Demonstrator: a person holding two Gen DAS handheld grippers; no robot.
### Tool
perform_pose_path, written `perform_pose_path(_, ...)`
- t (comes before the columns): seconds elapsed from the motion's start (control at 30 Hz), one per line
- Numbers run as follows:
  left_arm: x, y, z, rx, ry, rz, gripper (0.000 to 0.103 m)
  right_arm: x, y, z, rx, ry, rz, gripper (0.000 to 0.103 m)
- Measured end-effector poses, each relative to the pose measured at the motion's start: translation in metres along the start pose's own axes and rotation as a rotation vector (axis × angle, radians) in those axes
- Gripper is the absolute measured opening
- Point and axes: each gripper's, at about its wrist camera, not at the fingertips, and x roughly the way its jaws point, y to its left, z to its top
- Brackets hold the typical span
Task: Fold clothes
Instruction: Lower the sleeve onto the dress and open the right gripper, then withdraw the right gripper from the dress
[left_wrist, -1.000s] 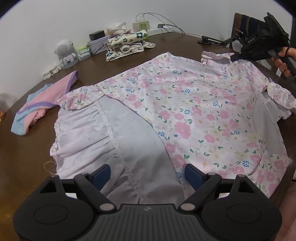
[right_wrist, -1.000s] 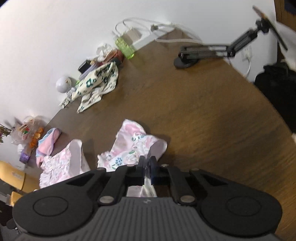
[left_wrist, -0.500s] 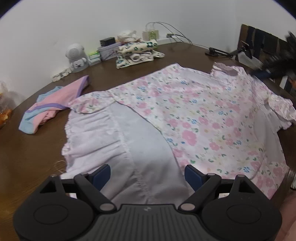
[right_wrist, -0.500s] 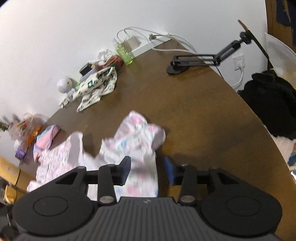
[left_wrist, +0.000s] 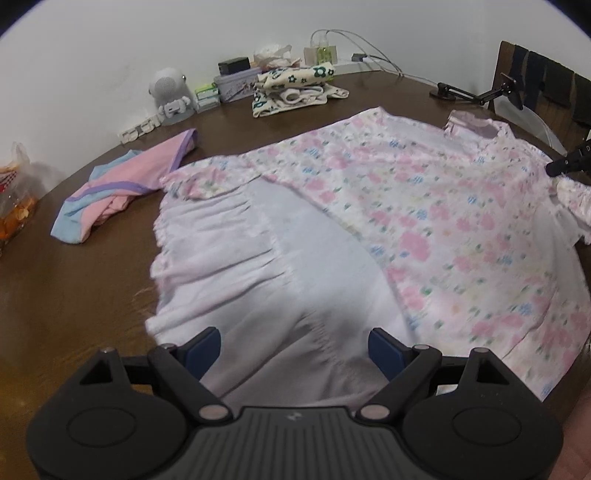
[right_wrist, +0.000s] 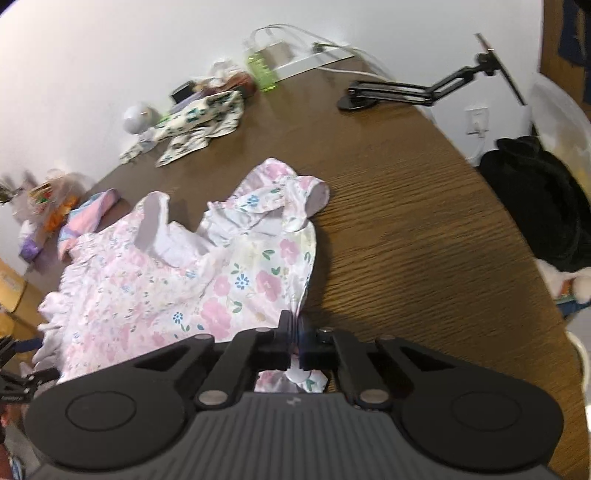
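Observation:
A pink floral dress (left_wrist: 424, 206) lies spread on the brown table (left_wrist: 74, 280), its hem folded back so the pale lining (left_wrist: 280, 266) shows. My left gripper (left_wrist: 294, 343) is open, its fingers either side of the lining's near edge, holding nothing. In the right wrist view the dress (right_wrist: 207, 280) lies with its collar and sleeve bunched at the far end. My right gripper (right_wrist: 294, 332) is shut on the dress's side edge near a sleeve. The right gripper's tip also shows in the left wrist view (left_wrist: 565, 164) at the far right.
A pink and blue garment (left_wrist: 122, 188) lies left of the dress. A folded flowered cloth (left_wrist: 295, 86), a box, a small white figure (left_wrist: 168, 92) and cables sit at the table's back. A black desk-lamp arm (right_wrist: 413, 86) stands at the far right. A chair (left_wrist: 546, 85) is beyond the table.
My right gripper opened, moved to the dress's side edge and shut on it. My left gripper drew back a little and stayed open.

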Motion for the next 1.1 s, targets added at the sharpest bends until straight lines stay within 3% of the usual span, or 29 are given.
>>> perform_pose_path(0.07,-0.004,0.001,-0.001,-0.004,-0.011,-0.002,0.087,-0.002,-0.001,-0.001,-0.005,-0.011,-0.034,0.003)
perform_pose_path(0.13,-0.009,0.001,-0.001,-0.008,-0.026,-0.005,0.087,-0.006,-0.001,-0.002,0.021,-0.025,0.000,0.007)
perform_pose_path(0.17,-0.011,0.002,-0.001,-0.009,-0.034,-0.006,0.087,-0.010,-0.001,-0.002,0.034,-0.038,0.012,0.016)
perform_pose_path(0.2,-0.013,0.002,-0.001,-0.011,-0.041,-0.007,0.087,-0.016,0.001,-0.003,0.033,-0.058,0.015,0.036)
perform_pose_path(0.27,-0.021,0.003,-0.003,-0.015,-0.064,-0.011,0.087,-0.031,0.010,-0.006,0.002,-0.109,0.009,0.055)
perform_pose_path(0.33,-0.034,0.004,-0.005,-0.022,-0.099,-0.019,0.088,-0.047,0.023,-0.013,-0.063,-0.152,0.000,0.066)
perform_pose_path(0.4,-0.048,0.002,-0.009,-0.029,-0.126,-0.027,0.092,-0.062,0.036,-0.022,-0.124,-0.182,-0.003,0.093)
perform_pose_path(0.47,-0.059,-0.005,-0.016,-0.031,-0.136,-0.027,0.100,-0.073,0.048,-0.034,-0.178,-0.194,-0.011,0.103)
perform_pose_path(0.73,-0.097,-0.042,-0.053,-0.035,-0.136,-0.019,0.102,-0.090,0.080,-0.095,-0.324,-0.121,-0.116,0.103)
perform_pose_path(0.93,-0.108,-0.056,-0.077,-0.116,-0.116,-0.017,0.102,-0.093,0.085,-0.132,-0.290,-0.116,-0.127,0.103)
perform_pose_path(1.1,-0.110,-0.061,-0.087,-0.110,-0.083,0.021,0.102,-0.089,0.088,-0.140,-0.310,-0.108,-0.147,0.103)
